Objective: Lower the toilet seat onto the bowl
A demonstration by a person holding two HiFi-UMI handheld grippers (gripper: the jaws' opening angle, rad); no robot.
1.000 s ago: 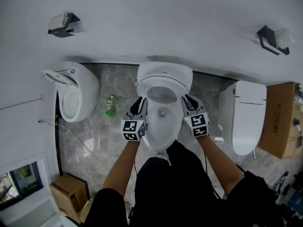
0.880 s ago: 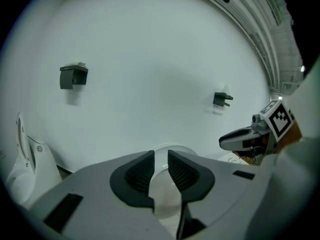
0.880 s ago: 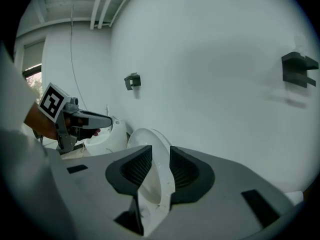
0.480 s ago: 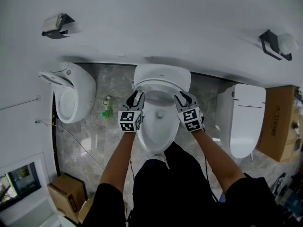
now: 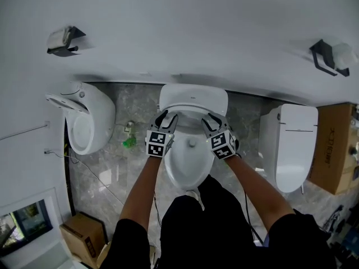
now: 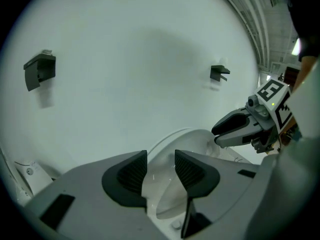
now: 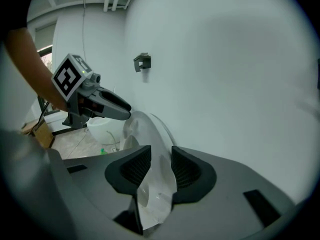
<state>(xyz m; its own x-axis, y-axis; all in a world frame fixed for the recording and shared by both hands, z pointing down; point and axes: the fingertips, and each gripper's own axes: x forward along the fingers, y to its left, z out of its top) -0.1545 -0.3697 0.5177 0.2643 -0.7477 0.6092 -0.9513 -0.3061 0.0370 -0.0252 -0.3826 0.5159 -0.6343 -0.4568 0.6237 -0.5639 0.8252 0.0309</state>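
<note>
Left gripper (image 5: 166,117) and right gripper (image 5: 210,119), jaws just opened, straddle the raised seat (image 5: 192,110) unclamped; close squarely, lower evenly

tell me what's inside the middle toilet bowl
White bowl with a small grey drain spot at the bottom; nothing else shows inside. The seat, not yet down, covers its rear part.

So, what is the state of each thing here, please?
Toilet seat: raised, tilted, not on the bowl.
Left gripper: open, jaws just been opening, seat between them.
Right gripper: open, jaws just been opening, seat between them.
Toilet at left: lid up.
Toilet at right: lid down.
</note>
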